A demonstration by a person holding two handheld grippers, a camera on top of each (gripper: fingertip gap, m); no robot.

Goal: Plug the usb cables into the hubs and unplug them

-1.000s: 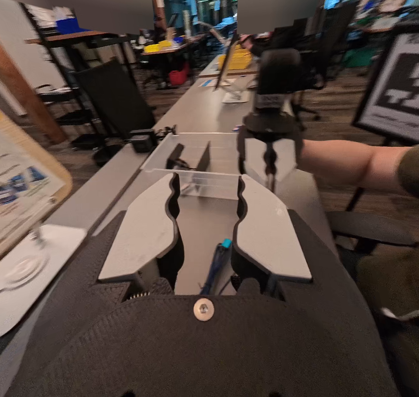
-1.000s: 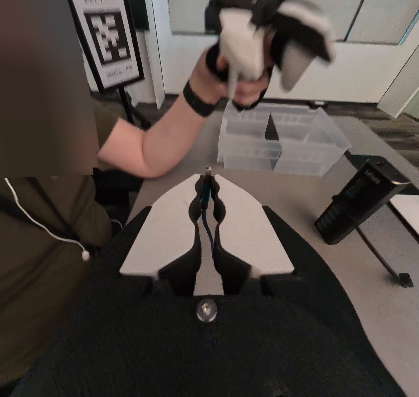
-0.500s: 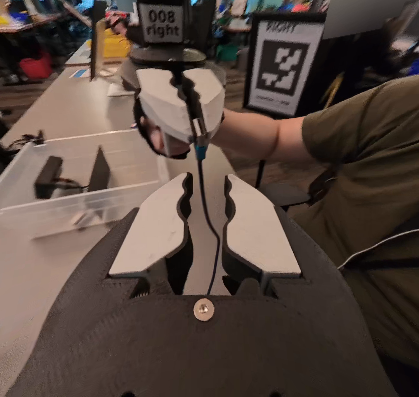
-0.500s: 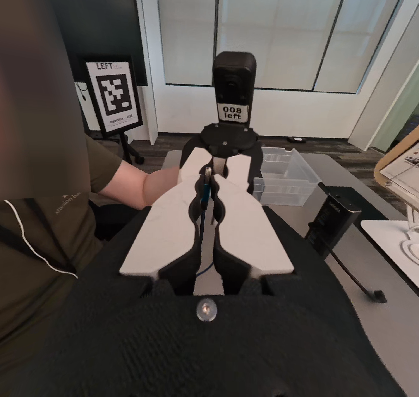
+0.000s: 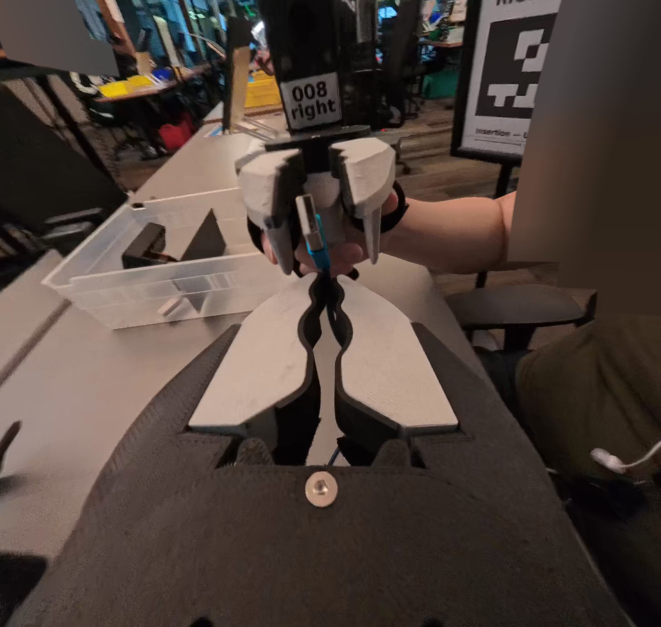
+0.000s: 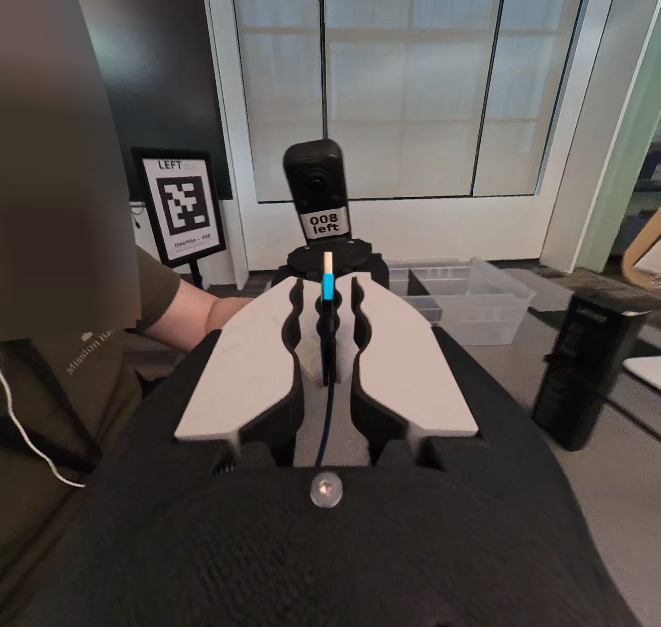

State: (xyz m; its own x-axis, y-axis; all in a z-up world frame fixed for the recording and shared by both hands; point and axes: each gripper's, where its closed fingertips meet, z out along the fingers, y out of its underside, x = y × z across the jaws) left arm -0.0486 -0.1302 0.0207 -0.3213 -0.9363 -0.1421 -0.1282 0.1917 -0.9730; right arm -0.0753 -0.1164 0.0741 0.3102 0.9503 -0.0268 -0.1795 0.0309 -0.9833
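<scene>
USB cable (image 5: 310, 229), with its silver plug and bright blue collar, is held up in the air between the two grippers, above the near edge of the grey worktop (image 5: 89, 370). The left gripper (image 5: 323, 280) has its fingers (image 5: 275, 352) pressed together on the dark cable just below the blue collar, so the plug sticks out past the tips, tilted a little to the left. Facing it, tip to tip, the right gripper (image 5: 327, 259) has its own fingers (image 5: 280, 248) spread apart on either side of the plug, not touching it that I can see.

From the right wrist view the same plug (image 6: 328, 280) stands upright in the wide gap between the right gripper's (image 6: 323, 288) open fingers (image 6: 250, 352), with the left gripper (image 6: 327, 305) pinched on the cable behind it and the dark cord running down toward the camera.

Beyond the grippers a clear plastic bin (image 5: 150, 288) sits on the worktop, split by a dark divider, with a black hub-like block (image 5: 143, 248) lying in its left compartment. A second black hub (image 6: 586, 373) stands tilted on the worktop near the bin (image 6: 475, 309), on the right gripper's right. A framed marker sign (image 6: 182, 205) stands on a post behind the person's arm, and another sign (image 5: 515, 59) stands off the far side.
</scene>
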